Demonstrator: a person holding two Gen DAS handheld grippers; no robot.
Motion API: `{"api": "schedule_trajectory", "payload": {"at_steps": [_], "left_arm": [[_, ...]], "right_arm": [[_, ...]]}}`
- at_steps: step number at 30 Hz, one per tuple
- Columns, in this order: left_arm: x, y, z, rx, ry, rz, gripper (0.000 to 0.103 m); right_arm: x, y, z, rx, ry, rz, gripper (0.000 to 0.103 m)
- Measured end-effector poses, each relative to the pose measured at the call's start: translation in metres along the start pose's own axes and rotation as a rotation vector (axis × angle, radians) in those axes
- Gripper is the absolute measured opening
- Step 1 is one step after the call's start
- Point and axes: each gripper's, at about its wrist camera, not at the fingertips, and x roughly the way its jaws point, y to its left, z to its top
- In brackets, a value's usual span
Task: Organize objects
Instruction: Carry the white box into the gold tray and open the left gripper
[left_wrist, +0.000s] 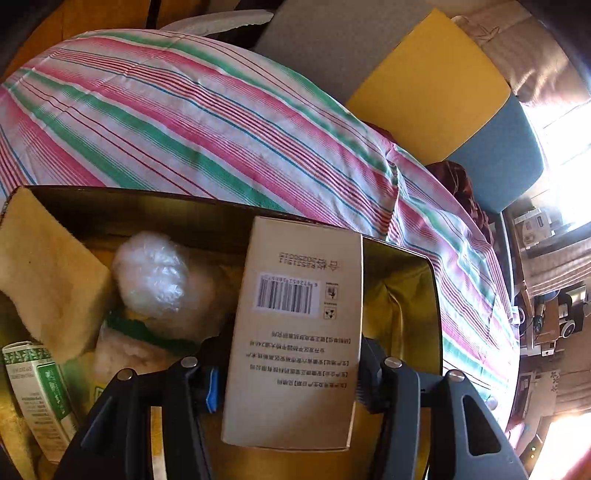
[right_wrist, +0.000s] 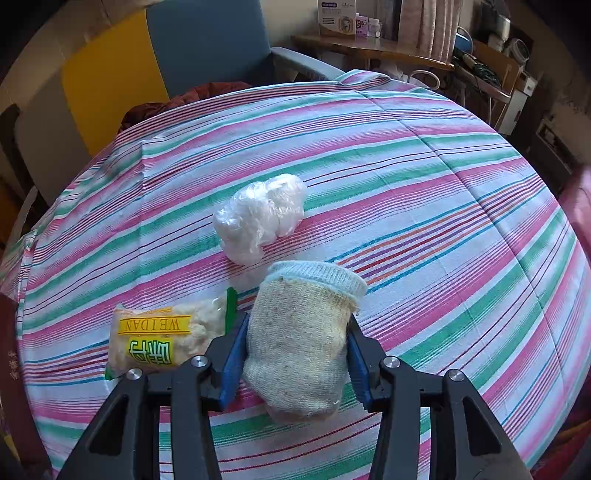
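Lowering the beige carton, gripped between the pads of the left gripper, into the free right part of the gold-lined box avoids crushing its contents: a wrapped bundle, yellow cloth, a green-white carton, perhaps a snack packet. The right gripper clamps a knitted sock over the striped bedspread.

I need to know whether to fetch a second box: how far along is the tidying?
Done: the box already holds a toothpaste carton and a wrapped bundle. In hand: a beige carton, a knitted sock. Left: snack packet and plastic-wrapped bundle.
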Motion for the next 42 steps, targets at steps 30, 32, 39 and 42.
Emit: {"api": "schedule_trajectory", "payload": {"at_steps": [30, 32, 39, 42], "left_arm": [[-0.052, -0.021, -0.07, 0.387, -0.13, 0.181, 0.041], [-0.042, -0.021, -0.068, 0.386, -0.108, 0.203, 0.04], [-0.037, -0.02, -0.062, 0.351, -0.11, 0.201, 0.039], [-0.051, -0.022, -0.066, 0.358, -0.137, 0.19, 0.039]], "right_arm": [[-0.007, 0.001, -0.002, 0.01, -0.011, -0.004, 0.049], [-0.009, 0.0, -0.002, 0.014, -0.015, -0.007, 0.049], [-0.013, -0.003, 0.0, 0.025, -0.04, -0.006, 0.049], [-0.015, -0.003, 0.001, 0.023, -0.049, -0.009, 0.049]]}}
